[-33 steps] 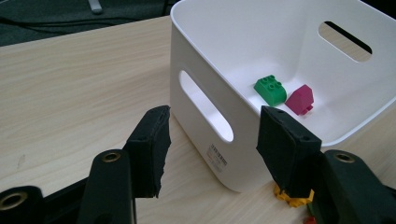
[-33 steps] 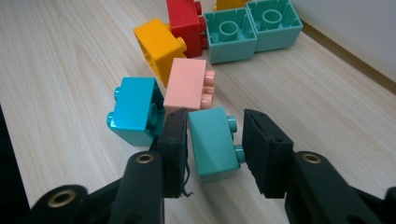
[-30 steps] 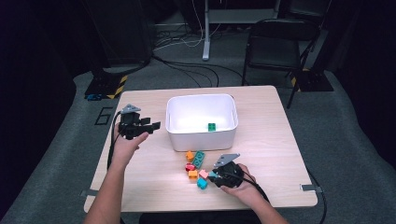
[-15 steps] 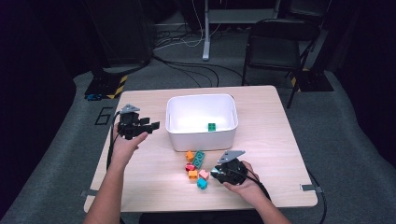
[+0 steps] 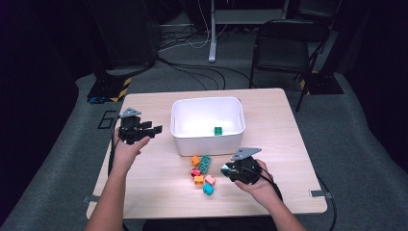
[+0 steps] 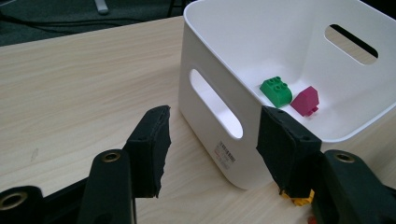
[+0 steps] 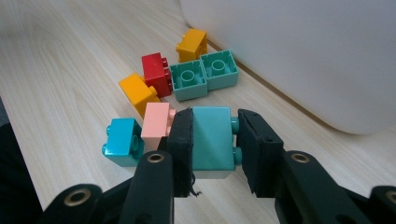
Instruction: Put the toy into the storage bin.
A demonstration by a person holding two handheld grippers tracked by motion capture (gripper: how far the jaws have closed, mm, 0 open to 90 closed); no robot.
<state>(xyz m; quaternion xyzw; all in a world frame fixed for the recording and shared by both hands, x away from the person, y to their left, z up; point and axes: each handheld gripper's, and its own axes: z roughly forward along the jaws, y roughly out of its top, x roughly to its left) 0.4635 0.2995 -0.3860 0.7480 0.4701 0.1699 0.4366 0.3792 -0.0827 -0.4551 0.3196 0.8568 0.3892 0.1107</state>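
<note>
Teal brick (image 7: 212,140) sits clamped between the two black jaws of the right gripper (image 7: 212,140), one pad on each side, with its studs facing the right-hand pad. In the high view the right gripper (image 5: 230,169) is over the near half of the tabletop (image 5: 288,144), just right of the loose bricks and short of the bin's near wall.

Loose bricks lie on the tabletop between the gripper and the white bin (image 5: 208,126): a cyan brick (image 7: 122,142) touching a pink brick (image 7: 157,119), a yellow brick (image 7: 136,93), a red brick (image 7: 156,73), a green two-cell brick (image 7: 203,74) lying hollow side up, and an orange brick (image 7: 192,45) nearest the bin wall.

Left gripper (image 5: 146,130) is held near the left edge of the tabletop, pointing at the bin's left wall. Its jaws stand wide apart with nothing between them (image 6: 210,140).

Inside the bin lie a green brick (image 6: 276,91) and a magenta brick (image 6: 306,100), just beside each other.
</note>
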